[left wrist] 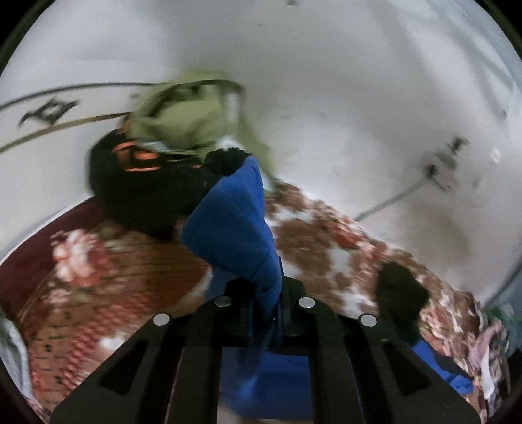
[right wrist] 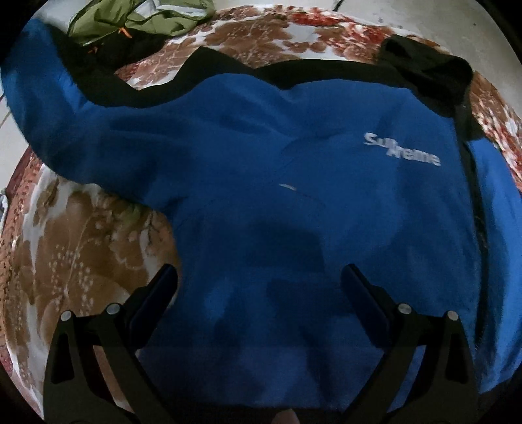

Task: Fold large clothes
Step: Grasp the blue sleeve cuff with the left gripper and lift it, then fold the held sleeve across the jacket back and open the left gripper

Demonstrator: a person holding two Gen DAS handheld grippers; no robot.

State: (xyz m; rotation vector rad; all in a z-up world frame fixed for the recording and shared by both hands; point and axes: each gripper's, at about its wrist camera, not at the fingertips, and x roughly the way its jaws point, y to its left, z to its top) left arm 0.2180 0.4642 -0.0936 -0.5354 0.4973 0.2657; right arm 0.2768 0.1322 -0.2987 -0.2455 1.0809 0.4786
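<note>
A blue sweatshirt (right wrist: 293,195) with black trim and white lettering lies spread on a flowered bedspread (right wrist: 75,248). In the left wrist view my left gripper (left wrist: 266,301) is shut on a blue sleeve (left wrist: 235,225) of it, and the sleeve stands up from the jaws, its black cuff at the top. My right gripper (right wrist: 259,280) hangs open just above the sweatshirt's lower body, with blue cloth below the gap and nothing pinched. The black hood (right wrist: 427,68) lies at the far right.
A pile of olive-green clothing (left wrist: 182,114) and black clothing with orange marks (left wrist: 137,176) sits at the bed's far end; the green pile (right wrist: 140,19) also shows in the right wrist view. A white wall (left wrist: 342,81) with a cable and socket stands behind the bed.
</note>
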